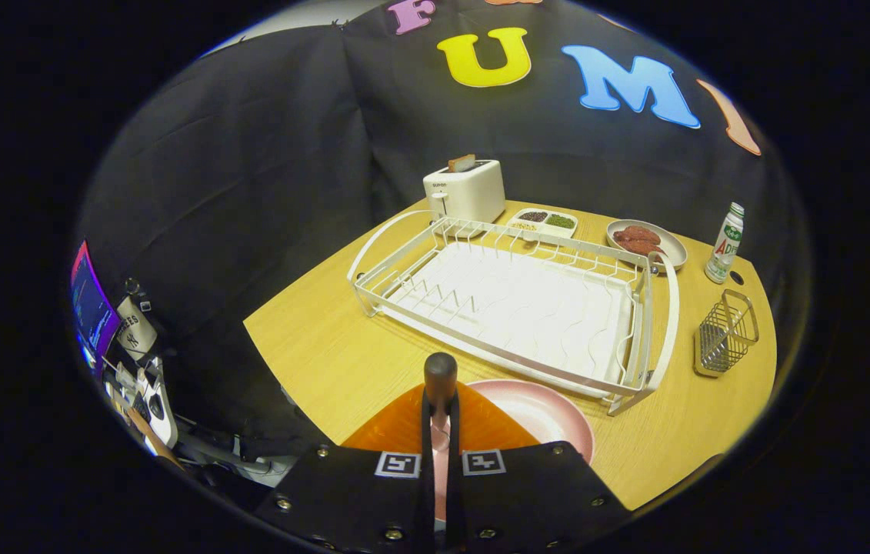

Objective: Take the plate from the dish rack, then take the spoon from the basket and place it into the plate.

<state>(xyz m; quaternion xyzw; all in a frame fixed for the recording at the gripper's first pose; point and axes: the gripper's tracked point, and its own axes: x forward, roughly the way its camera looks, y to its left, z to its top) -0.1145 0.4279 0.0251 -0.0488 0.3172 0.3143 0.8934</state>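
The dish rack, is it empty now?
Empty. The dish rack holds no dishes; the pink plate lies on the table beside it, under the gripper.

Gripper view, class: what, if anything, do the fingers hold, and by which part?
The gripper is shut on the spoon, clamped on its handle just below the dark end that sticks up, above the pink plate.

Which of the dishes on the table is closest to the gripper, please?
The pink plate, bare and lying just beneath the gripper, which is shut on a spoon. The meat plate and divided dish sit beyond the dish rack.
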